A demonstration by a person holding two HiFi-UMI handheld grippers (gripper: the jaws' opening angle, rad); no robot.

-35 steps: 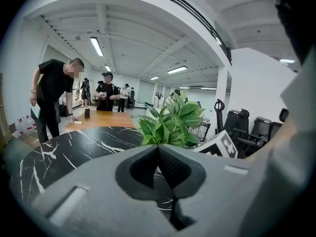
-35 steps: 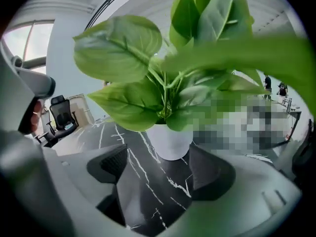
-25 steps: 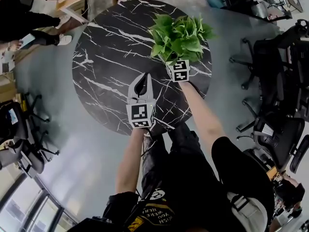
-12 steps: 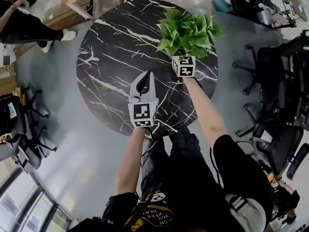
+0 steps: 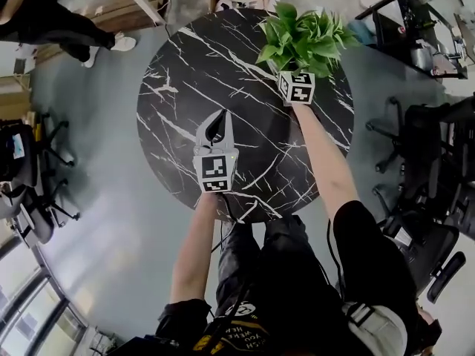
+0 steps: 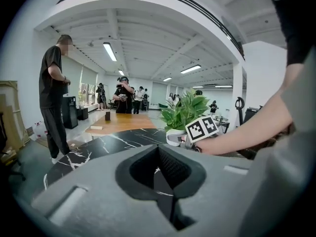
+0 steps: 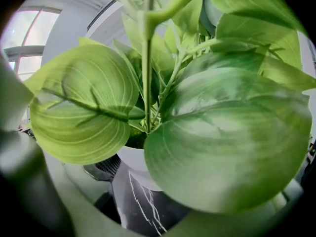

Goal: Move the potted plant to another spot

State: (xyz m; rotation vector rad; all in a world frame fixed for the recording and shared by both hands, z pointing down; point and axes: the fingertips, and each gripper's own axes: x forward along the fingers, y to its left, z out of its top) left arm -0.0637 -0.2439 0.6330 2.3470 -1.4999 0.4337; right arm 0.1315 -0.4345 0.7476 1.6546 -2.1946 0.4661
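The potted plant (image 5: 304,37), broad green leaves in a white pot (image 7: 132,162), is at the far right of the round black marble table (image 5: 185,65). My right gripper (image 5: 298,73) reaches under the leaves and is shut on the pot. Its left pad (image 7: 101,168) presses the pot wall; the other pad is hidden by a leaf. From the left gripper view the plant (image 6: 186,113) and the right gripper's marker cube (image 6: 202,128) show to the right. My left gripper (image 5: 214,127) hovers over the table's middle, shut and holding nothing.
Office chairs (image 5: 415,147) stand right of the table and more chairs (image 5: 30,191) on the left. A wooden table (image 6: 118,123) and several standing people, one person (image 6: 54,98) close by, lie beyond the far edge. My own legs are at the near edge.
The right gripper and the plant have shifted toward the table's far right edge. The left gripper has hardly moved over the table.
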